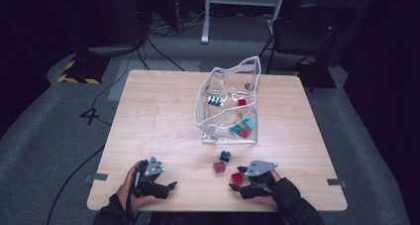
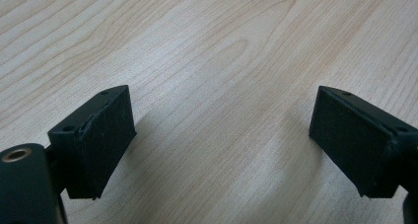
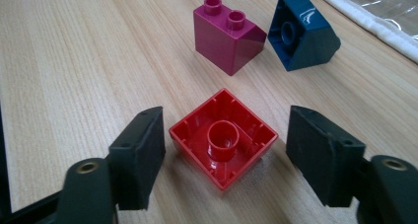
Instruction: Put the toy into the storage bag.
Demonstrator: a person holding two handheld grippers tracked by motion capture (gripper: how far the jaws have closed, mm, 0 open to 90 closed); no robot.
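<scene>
A red brick (image 3: 224, 139), lower middle of the right gripper view, lies hollow side up. Above it stands a magenta brick (image 3: 224, 36); a dark blue brick (image 3: 301, 32) sits upper right. The worktop (image 2: 212, 46) is pale wood with wavy grain. The jaws are matt black. The bag (image 1: 229, 102), centre of the high view, is clear with white edging, holding teal, red and orange bricks.

This looks like a lab or recording studio: a bare light wooden table (image 1: 148, 126) stands alone on grey carpet (image 1: 44, 136) in a dark room, with black cables (image 1: 124, 76) trailing across the floor, yellow-and-black hazard tape (image 1: 74, 74) (at the far left), a black chair (image 1: 307, 27) and a white metal stand (image 1: 242, 2) behind.
</scene>
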